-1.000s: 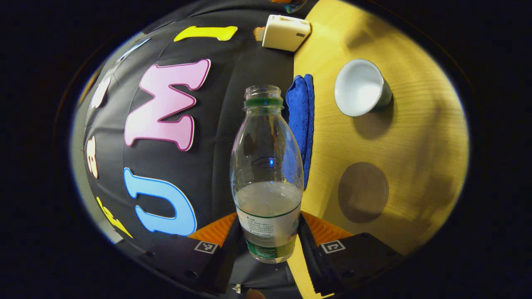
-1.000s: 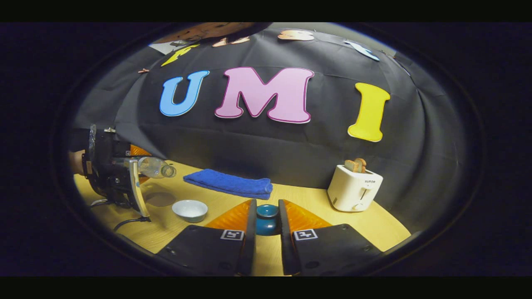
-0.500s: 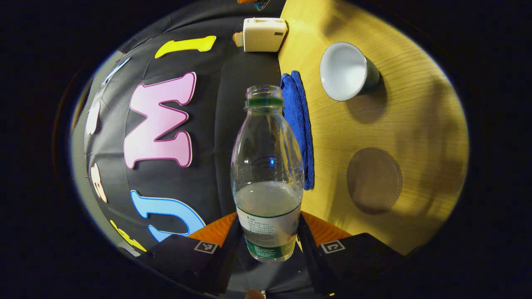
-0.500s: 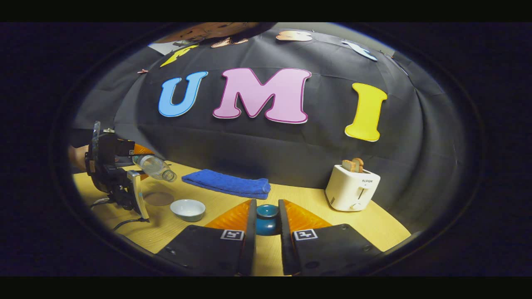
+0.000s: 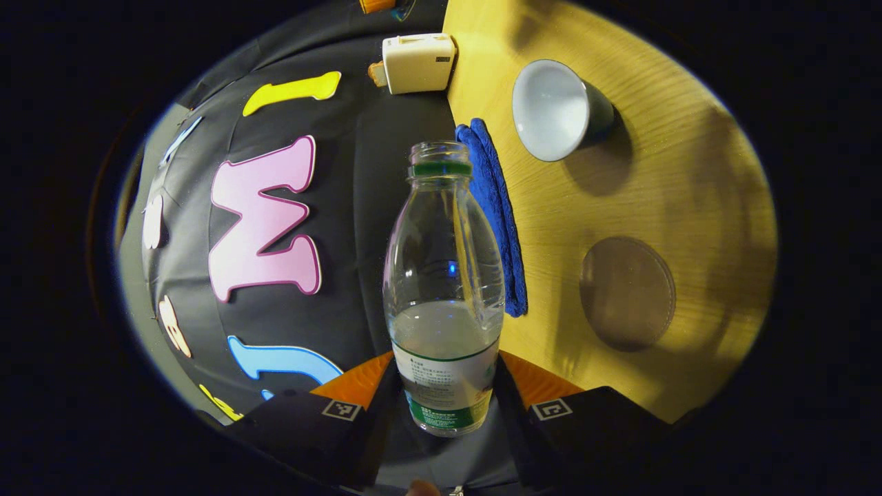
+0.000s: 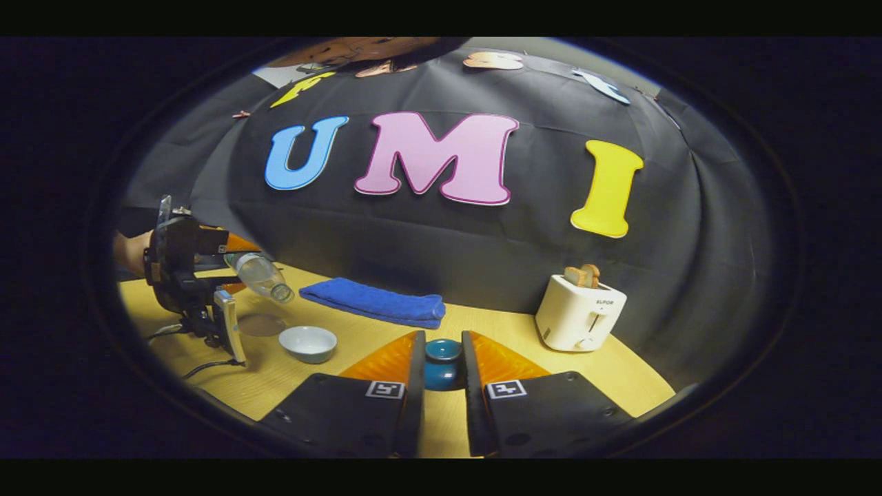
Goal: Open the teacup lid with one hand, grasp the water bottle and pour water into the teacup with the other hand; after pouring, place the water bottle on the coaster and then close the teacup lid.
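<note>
Here the left gripper (image 5: 444,406) clamps the clear, ribbed plastic water bottle (image 5: 443,275) by its labelled lower body, one finger on each side. The bottle is uncapped, with a green ring under its open neck, and holds water in its lower part. In the right gripper view this same gripper (image 6: 231,272) sits at the far left, held by a hand (image 6: 131,251), and the bottle (image 6: 263,275) is tipped with its mouth slanting down, above and just left of the open round teacup (image 6: 308,342), which has a smooth pale inside and a dark outer wall. No water shows at the mouth. The flat round brown coaster (image 6: 261,324) lies on the yellow wood-grain table (image 6: 358,344) just left of the cup. Behind them rests a folded, fuzzy blue towel (image 6: 375,303). In the middle, the right gripper (image 6: 442,372) holds the small, glossy, rounded teal teacup lid (image 6: 442,365) between its two fingers, above the tabletop. Farther right stands a boxy cream toaster (image 6: 580,320) with toast poking from its slots.
</note>
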